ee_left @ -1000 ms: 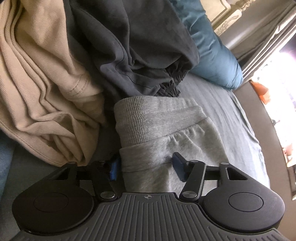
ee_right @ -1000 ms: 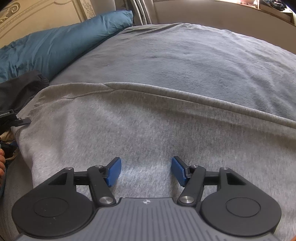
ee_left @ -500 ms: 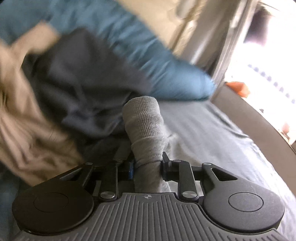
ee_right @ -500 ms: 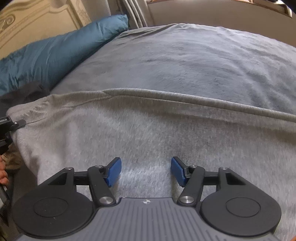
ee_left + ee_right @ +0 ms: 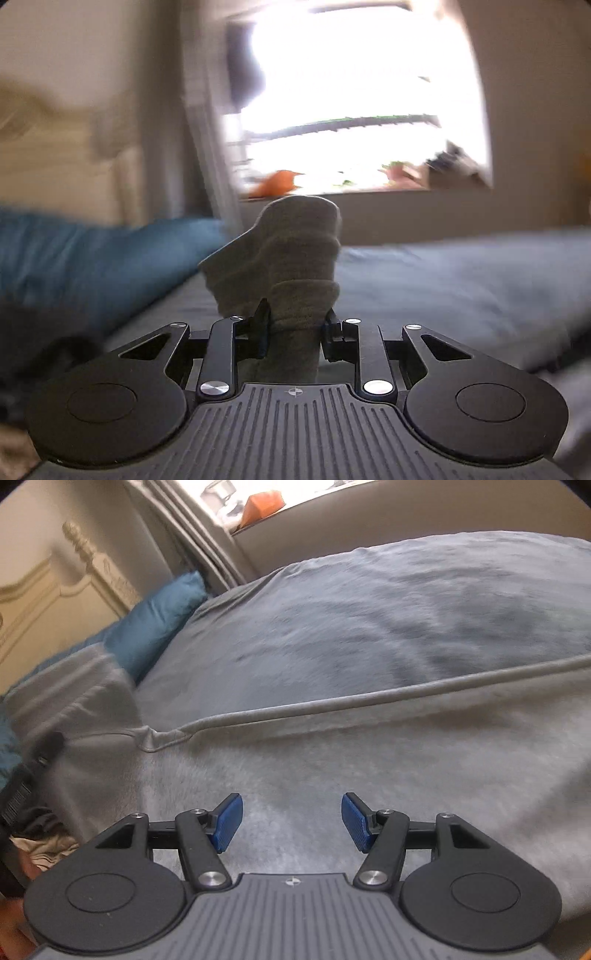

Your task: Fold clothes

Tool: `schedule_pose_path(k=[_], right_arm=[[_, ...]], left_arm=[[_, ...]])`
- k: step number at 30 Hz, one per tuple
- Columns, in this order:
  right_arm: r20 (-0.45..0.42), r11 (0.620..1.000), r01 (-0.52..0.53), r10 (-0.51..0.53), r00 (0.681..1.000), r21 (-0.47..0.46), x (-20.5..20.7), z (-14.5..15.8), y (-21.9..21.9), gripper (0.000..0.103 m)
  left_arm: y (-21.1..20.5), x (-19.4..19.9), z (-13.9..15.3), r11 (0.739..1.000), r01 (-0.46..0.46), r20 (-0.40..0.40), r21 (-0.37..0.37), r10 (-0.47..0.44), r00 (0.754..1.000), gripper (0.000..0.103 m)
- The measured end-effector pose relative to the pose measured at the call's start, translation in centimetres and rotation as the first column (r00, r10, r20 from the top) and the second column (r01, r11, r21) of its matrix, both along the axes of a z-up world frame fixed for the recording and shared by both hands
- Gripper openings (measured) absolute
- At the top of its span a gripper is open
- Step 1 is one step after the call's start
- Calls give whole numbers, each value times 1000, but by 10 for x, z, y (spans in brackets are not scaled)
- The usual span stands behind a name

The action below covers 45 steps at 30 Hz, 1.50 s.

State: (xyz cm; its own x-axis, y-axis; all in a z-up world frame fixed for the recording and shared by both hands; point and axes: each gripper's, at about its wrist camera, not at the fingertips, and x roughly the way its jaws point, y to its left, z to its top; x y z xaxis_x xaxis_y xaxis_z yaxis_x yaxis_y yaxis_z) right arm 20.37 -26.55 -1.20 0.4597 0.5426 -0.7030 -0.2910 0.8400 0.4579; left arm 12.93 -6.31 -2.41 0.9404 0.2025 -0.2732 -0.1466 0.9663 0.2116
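The fold is judged to be at an early stage. One end of a grey garment (image 5: 291, 266) is gripped and raised off the bed (image 5: 369, 602); the rest of it is spread flat and no completed fold can be seen. What is left, as far as the pictures allow: the raised end is to be carried over and laid down, the fabric smoothed, and further folds made. A beige heap (image 5: 40, 849) and some dark cloth are glimpsed at the lower left of the right wrist view — more clothes, it is supposed, not yet dealt with.

The left gripper (image 5: 295, 332) is closed narrowly on a bunched, ribbed end of the garment, which is pinched between both pads and stands up ahead of them in a thick, folded wad. The view is blurred, and the cloth beyond that wad cannot be traced.

The right gripper (image 5: 291, 821) is held with its blue pads (image 5: 227, 821) well apart over the flat part of the garment. Nothing is seized between them; whether the tips touch the cloth cannot be told.

Materials: the garment is a soft fleecy knit, matt and light grey, with a raised corded seam (image 5: 332, 701) running across it to a small puckered corner. The bed cover is a darker grey with a short brushed nap showing stroke marks. A teal pillow (image 5: 155, 624) — plump and smooth — lies at the head of the bed against a cream carved headboard (image 5: 55, 587).
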Motion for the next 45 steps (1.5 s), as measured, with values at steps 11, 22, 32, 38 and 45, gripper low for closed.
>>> schedule_pose_path(k=[11, 22, 32, 38, 45], right_arm=[[-54, 996, 76, -74, 996, 42, -9, -11, -38, 62], [22, 965, -111, 109, 994, 237, 50, 25, 25, 65], [-261, 945, -1, 91, 961, 327, 124, -35, 76, 66], [-322, 934, -6, 129, 938, 357, 136, -52, 87, 66], [-282, 956, -126, 202, 938, 266, 128, -50, 105, 51]], left_arm=[[-51, 1, -75, 943, 273, -358, 192, -191, 914, 37], [-26, -27, -44, 950, 308, -343, -49, -305, 888, 54], [47, -15, -30, 965, 5, -250, -264, -73, 965, 53], [73, -9, -46, 944, -111, -317, -311, 7, 949, 53], [74, -12, -54, 934, -130, -342, -333, 9, 940, 53]])
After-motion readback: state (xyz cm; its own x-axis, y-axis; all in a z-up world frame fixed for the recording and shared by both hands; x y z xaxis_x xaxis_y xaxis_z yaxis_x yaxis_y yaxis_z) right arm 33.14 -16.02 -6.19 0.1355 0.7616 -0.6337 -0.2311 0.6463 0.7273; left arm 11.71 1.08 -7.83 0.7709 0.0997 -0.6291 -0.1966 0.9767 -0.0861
